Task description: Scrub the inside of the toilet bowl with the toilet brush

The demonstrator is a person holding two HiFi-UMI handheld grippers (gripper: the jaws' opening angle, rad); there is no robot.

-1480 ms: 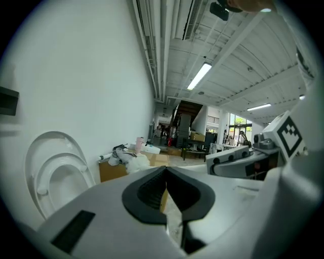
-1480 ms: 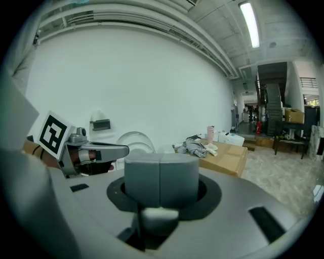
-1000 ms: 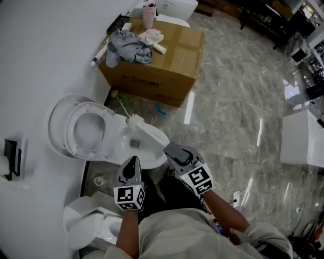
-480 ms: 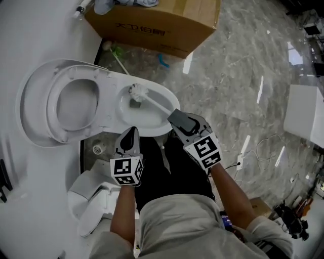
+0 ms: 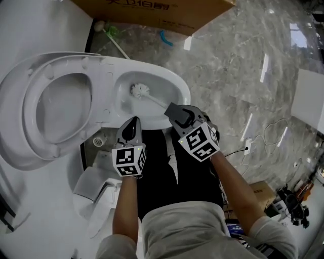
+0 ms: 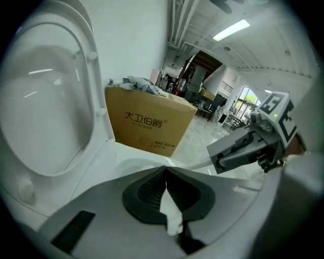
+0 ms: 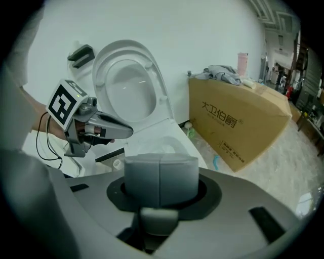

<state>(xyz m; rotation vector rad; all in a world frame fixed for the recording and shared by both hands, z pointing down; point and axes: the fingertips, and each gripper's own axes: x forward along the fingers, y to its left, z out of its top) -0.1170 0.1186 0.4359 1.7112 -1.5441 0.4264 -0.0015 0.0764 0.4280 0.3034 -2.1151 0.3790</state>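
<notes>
- The right gripper [image 5: 175, 111] has its jaws closed tight on the grey end of the toilet brush [image 5: 139, 90] handle. Its own view shows that handle end filling the space between the jaws.
- The left gripper [image 5: 132, 124] has its jaws brought together at the tips with nothing between them. It hangs idle just beside the near rim of the toilet bowl [image 5: 180, 87], a little apart from the right one.
- From the right gripper the handle slopes down and away over the rim. The white bristle head sits low inside the bowl, towards the hinge end and about where the drain is.
- The seat and lid [image 5: 31, 115] are tipped up and out of the way against the wall, so the bowl is open to the brush.
- Beyond the toilet a cardboard box [image 5: 152, 11] stands on the marble floor [image 5: 238, 66], with crumpled cloths [image 7: 221, 74] on top.
- As I judge it, the scrubbing is under way, since the brush is gripped and its head is down in the bowl.
- I cannot tell how much of the inside has been covered, as no foam or marks show. The side walls and the part under the rim look like what is left.
</notes>
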